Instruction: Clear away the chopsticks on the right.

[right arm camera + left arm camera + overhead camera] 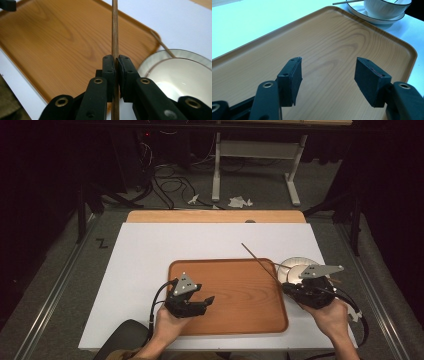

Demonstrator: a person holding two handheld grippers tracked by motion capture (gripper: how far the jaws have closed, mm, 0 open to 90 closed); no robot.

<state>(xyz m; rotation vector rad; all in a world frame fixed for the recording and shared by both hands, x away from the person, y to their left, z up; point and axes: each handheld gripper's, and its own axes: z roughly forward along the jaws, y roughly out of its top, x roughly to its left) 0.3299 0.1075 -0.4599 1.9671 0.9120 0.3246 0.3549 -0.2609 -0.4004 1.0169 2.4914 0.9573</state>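
Observation:
A wooden tray (240, 292) lies on the white tabletop (145, 265). My left gripper (205, 301) hovers over the tray's near-left part, open, with nothing between its pads (328, 72) above the bare tray (324, 37). My right gripper (289, 290) is at the tray's right edge, shut on a thin wooden chopstick (257, 261) that slants up and away over the tray. Up close, the chopstick (115, 30) runs straight through the closed pads (116, 62). A white bowl (180, 75) on a plate (362, 12) stands just right of the tray, with a second chopstick (162, 45) resting on its rim.
The white bowl (295, 268) sits near the table's right edge, close behind my right gripper. A light wooden strip (215, 216) borders the far side of the tabletop. Beyond it the floor holds cables (170, 185), crumpled paper (239, 201) and a metal stand (255, 150).

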